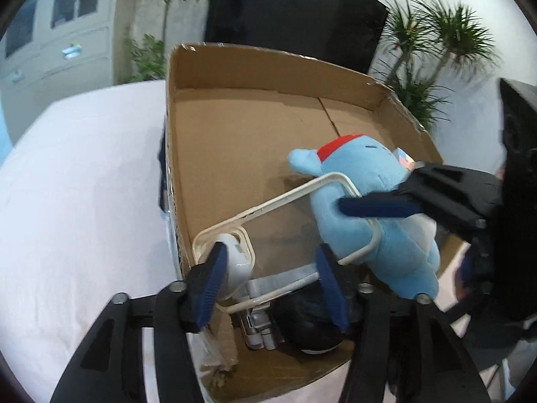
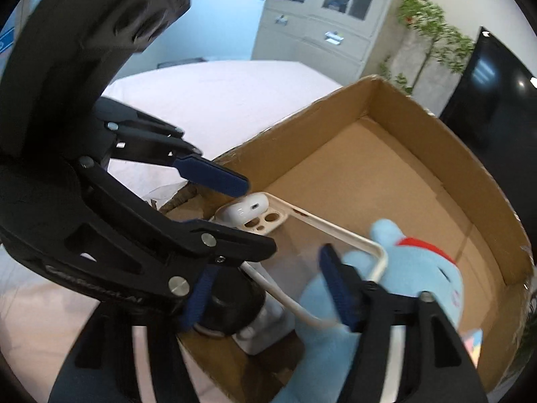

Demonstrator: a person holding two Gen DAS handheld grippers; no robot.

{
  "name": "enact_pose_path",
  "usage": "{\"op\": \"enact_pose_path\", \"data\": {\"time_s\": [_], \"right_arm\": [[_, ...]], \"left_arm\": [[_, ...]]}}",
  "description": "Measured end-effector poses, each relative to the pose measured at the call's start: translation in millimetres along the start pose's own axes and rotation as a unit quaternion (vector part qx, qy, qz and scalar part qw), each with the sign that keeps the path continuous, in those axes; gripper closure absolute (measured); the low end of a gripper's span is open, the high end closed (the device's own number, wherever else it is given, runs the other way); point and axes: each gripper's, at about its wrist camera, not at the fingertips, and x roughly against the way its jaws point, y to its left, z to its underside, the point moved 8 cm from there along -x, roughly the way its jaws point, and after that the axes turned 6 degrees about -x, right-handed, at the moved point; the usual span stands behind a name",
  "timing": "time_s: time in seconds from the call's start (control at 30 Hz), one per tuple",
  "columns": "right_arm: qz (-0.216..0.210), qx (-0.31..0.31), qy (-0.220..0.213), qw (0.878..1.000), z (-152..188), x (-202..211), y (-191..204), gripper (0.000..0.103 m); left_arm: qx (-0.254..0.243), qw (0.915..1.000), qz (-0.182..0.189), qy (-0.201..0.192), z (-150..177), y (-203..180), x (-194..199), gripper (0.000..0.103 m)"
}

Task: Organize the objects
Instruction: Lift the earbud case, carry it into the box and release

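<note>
The phone case [image 1: 285, 221] lies between the left gripper's [image 1: 272, 288] spread jaws, inside the cardboard box [image 1: 235, 141]. The right gripper [image 2: 268, 288] (jaws also spread) hangs over the blue plush [image 2: 419, 278]; only its view shows the earbud case's [image 2: 245, 211] port.

A white cloth-covered tabletop [image 1: 74, 181] stands before a pale grey glass-door cabinet [image 2: 322, 16], a large black screen [image 1: 295, 16] and leafy green potted plants [image 1: 433, 53] along the wall.

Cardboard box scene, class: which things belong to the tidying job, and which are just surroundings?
Job:
cardboard box
blue plush toy
clear phone case
white earbuds case
left gripper
right gripper

Surroundings:
dark screen
potted plants
grey cabinet
</note>
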Motion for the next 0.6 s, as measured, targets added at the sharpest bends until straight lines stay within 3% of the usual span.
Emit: {"op": "enact_pose_path", "data": {"time_s": [0.07,0.23,0.4,0.5,0.53,0.6], "right_arm": [[0.016,-0.013,-0.008,1.0,5.6,15.5,-6.1,0.026],[0.061,-0.056,-0.002,0.997,30.9,42.2,-27.7,0.024],[0.115,-0.122,0.014,0.986,74.1,71.6,-55.4,0.02],[0.138,-0.183,0.021,0.973,109.3,92.2,-72.8,0.01],[0.142,-0.195,0.019,0.97,116.5,97.4,-74.3,0.001],[0.156,-0.231,0.009,0.96,136.4,113.2,-80.7,0.001]], "left_arm": [[-0.001,0.9999,-0.007,-0.015,-1.1,-7.6,5.8,0.028],[0.012,0.9988,-0.031,-0.037,-4.6,-24.8,16.5,0.008],[0.052,0.997,-0.045,-0.034,12.0,-40.4,15.3,0.0],[0.119,0.9929,-0.011,-0.006,36.1,-56.9,6.1,0.0],[0.132,0.9912,-0.004,0.006,42.4,-61.5,4.3,0.0],[0.117,0.9924,-0.036,-0.013,48.6,-72.6,9.3,0.0]]}}
